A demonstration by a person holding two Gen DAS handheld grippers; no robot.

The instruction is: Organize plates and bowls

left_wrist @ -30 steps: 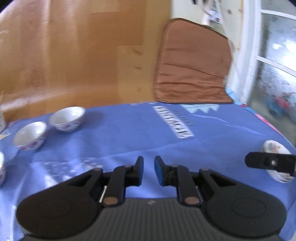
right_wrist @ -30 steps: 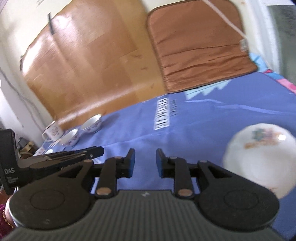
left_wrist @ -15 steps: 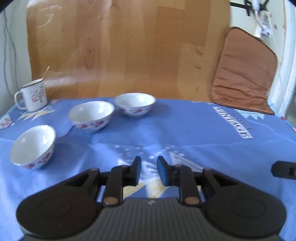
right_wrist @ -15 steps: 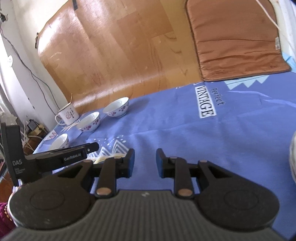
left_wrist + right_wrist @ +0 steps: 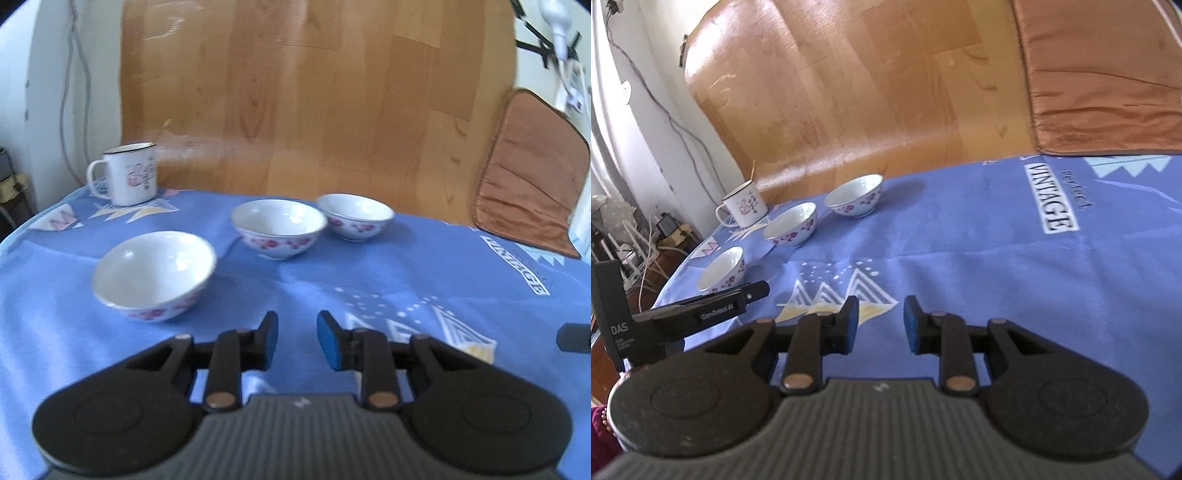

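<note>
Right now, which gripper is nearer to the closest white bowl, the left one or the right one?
Left. The left gripper sits just before the nearest bowl, slightly to its right. The right gripper is farther back, with the left one between it and the bowl.

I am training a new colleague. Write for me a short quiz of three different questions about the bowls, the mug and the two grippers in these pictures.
1. How many bowls stand on the blue cloth?
2. True or false: the left gripper holds a bowl.
3. Which is nearest the left gripper: A the mug, B the nearest bowl, C the farthest bowl?

Key: 1. three (the middle bowl lies between the others); 2. false, its jaws, just opening, are empty; 3. B.
</note>
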